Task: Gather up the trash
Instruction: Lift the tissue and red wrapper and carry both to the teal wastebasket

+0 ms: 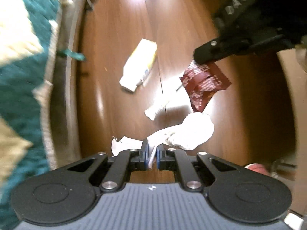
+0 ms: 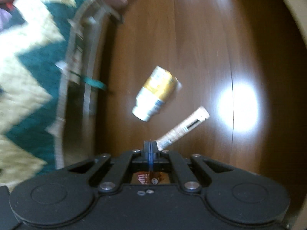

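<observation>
My left gripper (image 1: 152,156) is shut on a crumpled white tissue (image 1: 191,132) and holds it above the wooden floor. My right gripper (image 1: 199,56) reaches in from the upper right, shut on a dark red snack wrapper (image 1: 205,83) that hangs below it. In the right wrist view that gripper (image 2: 150,153) is shut, with the wrapper (image 2: 145,178) showing beneath its fingers. A white and yellow bottle (image 1: 139,65) lies on the floor; it also shows in the right wrist view (image 2: 155,93). A white tube (image 1: 156,109) lies near it and shows in the right wrist view (image 2: 183,128).
A bed with a green and cream zigzag quilt (image 1: 21,61) runs along the left, also in the right wrist view (image 2: 28,57). A green strap (image 1: 73,54) hangs off its edge. A beige container edge (image 2: 287,5) curves at the far right.
</observation>
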### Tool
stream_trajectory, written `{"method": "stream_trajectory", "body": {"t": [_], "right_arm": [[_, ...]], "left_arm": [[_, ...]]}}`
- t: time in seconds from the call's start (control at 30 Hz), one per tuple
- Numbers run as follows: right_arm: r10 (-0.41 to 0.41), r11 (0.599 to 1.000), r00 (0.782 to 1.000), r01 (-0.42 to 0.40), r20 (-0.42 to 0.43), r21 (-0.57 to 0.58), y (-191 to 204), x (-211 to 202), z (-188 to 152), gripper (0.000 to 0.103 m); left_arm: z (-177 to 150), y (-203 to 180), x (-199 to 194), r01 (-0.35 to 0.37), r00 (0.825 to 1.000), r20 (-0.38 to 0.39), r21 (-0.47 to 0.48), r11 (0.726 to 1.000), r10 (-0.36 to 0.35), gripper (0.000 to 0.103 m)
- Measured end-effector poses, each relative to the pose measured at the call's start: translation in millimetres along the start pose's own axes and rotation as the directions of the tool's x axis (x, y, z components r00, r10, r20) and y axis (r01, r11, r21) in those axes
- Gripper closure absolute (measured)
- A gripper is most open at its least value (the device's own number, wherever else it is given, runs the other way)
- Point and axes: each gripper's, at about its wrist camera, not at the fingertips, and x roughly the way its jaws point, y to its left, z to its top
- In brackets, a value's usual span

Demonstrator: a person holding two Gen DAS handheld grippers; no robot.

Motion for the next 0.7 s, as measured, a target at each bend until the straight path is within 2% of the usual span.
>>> {"method": "stream_trajectory", "body": {"t": [0.23, 0.33, 0.53, 0.7], "right_arm": [[0.029, 1.000, 0.991, -0.028, 0.130, -0.008, 64.0, -148.6, 15.1, 0.103], [0.044, 0.998, 0.984, -0.037, 0.171, -0.044, 102.6, -209.6, 20.4, 0.103], [0.087, 0.983, 0.973, -0.048, 0.215, -0.180, 191.1, -305.8, 27.2, 0.103], [0.125, 0.956, 0.961, -0.050, 0.247, -0.288, 266.1, -360.8, 30.9, 0.103]], "left_arm": [[24.8, 25.8, -142.7, -0.012, 0.996, 0.091, -0.030, 0.999, 0.015, 0.096], [34.1, 36.8, -203.3, -0.010, 0.992, 0.128, -0.050, 0.999, 0.016, 0.096], [47.8, 74.6, -323.2, -0.002, 0.979, 0.201, -0.106, 0.994, 0.024, 0.096], [49.2, 115.1, -401.7, 0.020, 0.967, 0.255, -0.177, 0.984, 0.026, 0.096]]}}
